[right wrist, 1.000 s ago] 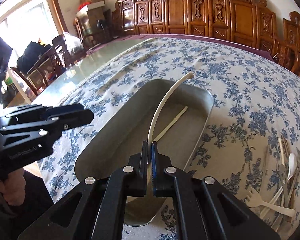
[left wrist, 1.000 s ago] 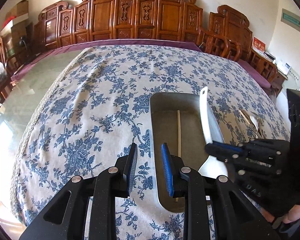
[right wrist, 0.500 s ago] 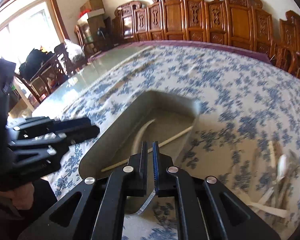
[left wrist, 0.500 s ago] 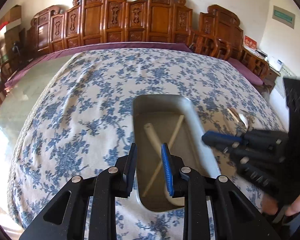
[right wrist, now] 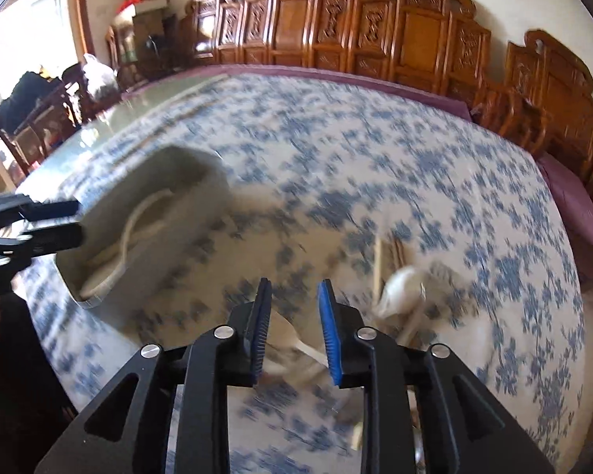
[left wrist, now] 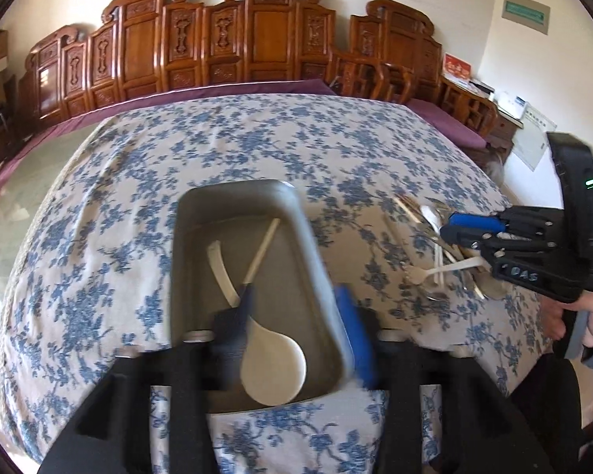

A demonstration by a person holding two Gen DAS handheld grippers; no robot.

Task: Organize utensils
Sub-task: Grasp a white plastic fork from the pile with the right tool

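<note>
So far I have a white paddle (left wrist: 272,359) and one chopstick (left wrist: 261,249) in the tray (left wrist: 186,237); the pile of utensils (left wrist: 442,260) waits on the surface beside it. Both jaws have just been opening: my left hand-held gripper (left wrist: 296,339) straddles the tray's rim, my right hand-held gripper (right wrist: 294,330) stands apart and empty above the pile.

Tray (left wrist: 186,260) dull matt metal; rice paddle (left wrist: 272,367) smooth white plastic; tablecloth (left wrist: 99,237) floral cloth; chairs (left wrist: 265,39) glossy carved wood.

The left hand-held gripper (left wrist: 296,318) tilts steeply down near the worktop's near edge; its jaws have just been opening and stand apart, gripping nothing. The right hand-held gripper (right wrist: 294,318), held in a hand (left wrist: 589,318) toward the worktop's right edge, has also just been opening, empty.
</note>
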